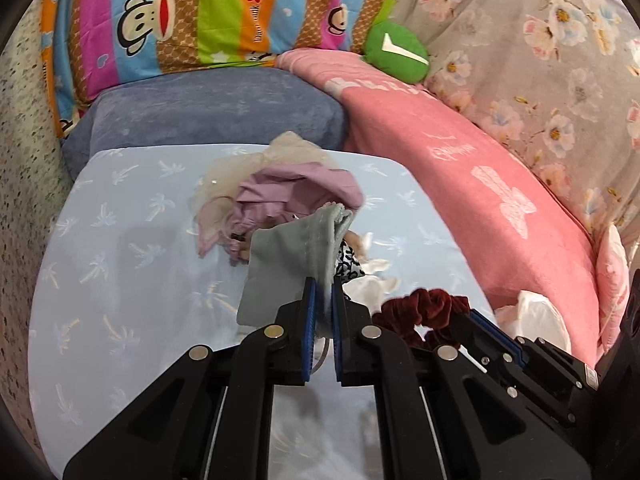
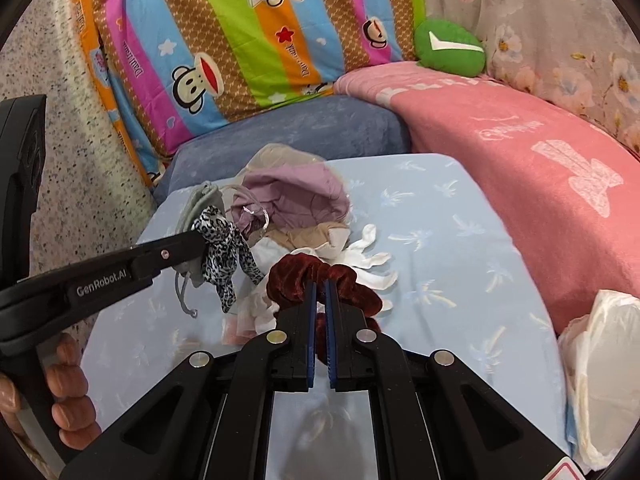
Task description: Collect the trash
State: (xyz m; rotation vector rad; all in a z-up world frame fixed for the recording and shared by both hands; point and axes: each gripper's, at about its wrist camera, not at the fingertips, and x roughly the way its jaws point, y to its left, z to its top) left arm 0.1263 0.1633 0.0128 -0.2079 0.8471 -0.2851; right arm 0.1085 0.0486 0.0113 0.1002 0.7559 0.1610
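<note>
My left gripper [image 1: 324, 292] pinches a grey pouch [image 1: 292, 256] over the bed [image 1: 120, 280]; my right gripper [image 2: 320, 292] clamps a red scrunchie [image 2: 320, 276] nearby. The leopard cloth [image 2: 224, 252] dangling beside the pouch could slip off, being barely caught.

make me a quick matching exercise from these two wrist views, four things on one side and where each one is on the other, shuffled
Things
1. dark red scrunchie
2. grey drawstring pouch
3. green cushion
4. white plastic bag

Places
A. at the right edge of the bed, below the pink blanket
B. pinched in the left gripper
C. at the back, on the far end of the pink blanket
D. pinched in the right gripper

Pairs: 1-D, 2-B, 3-C, 4-A
</note>
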